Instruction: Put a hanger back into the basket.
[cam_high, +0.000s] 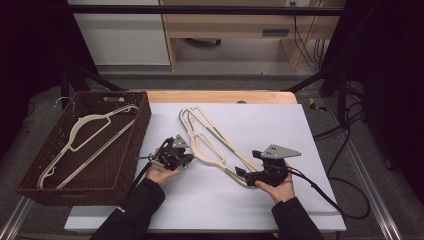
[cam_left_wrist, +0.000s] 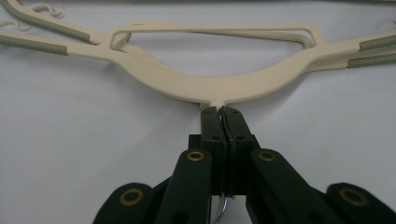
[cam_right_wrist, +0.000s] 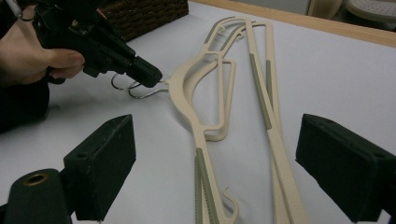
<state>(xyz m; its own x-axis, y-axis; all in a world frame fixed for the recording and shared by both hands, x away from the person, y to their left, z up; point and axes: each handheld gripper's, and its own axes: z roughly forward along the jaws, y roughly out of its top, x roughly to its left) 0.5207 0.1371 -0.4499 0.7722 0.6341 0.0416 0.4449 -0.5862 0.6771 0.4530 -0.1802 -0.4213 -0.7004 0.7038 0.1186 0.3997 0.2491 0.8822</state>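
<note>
Black jaws of the left tool (cam_left_wrist: 223, 114) stand pressed together on the metal hook (cam_right_wrist: 140, 91) of the top hanger (cam_left_wrist: 219, 86), right where the wire enters the cream plastic neck; the right gripper view shows the same pinch from the side, with the hook's loop curling out beneath the jaws. The right tool (cam_right_wrist: 215, 163) is spread wide with nothing between its pads, hovering over the lower arms of the hangers. Two cream hangers lie stacked on the white surface (cam_high: 280, 135), just to the right of the wicker basket (cam_high: 127, 165), which already holds another hanger (cam_high: 85, 135). My worry is the narrow grip: the wire is thin and round, so the hanger may swivel or slip out when lifted, especially as its long arms act as a lever. Because the two hangers overlap closely, with their ribbed shoulders and small notches near each other, the lower one (cam_right_wrist: 280, 140) could snag and be dragged along toward the basket, or drop partway. The open right tool sits close enough over the arms to catch one if the lift swings sideways.
</note>
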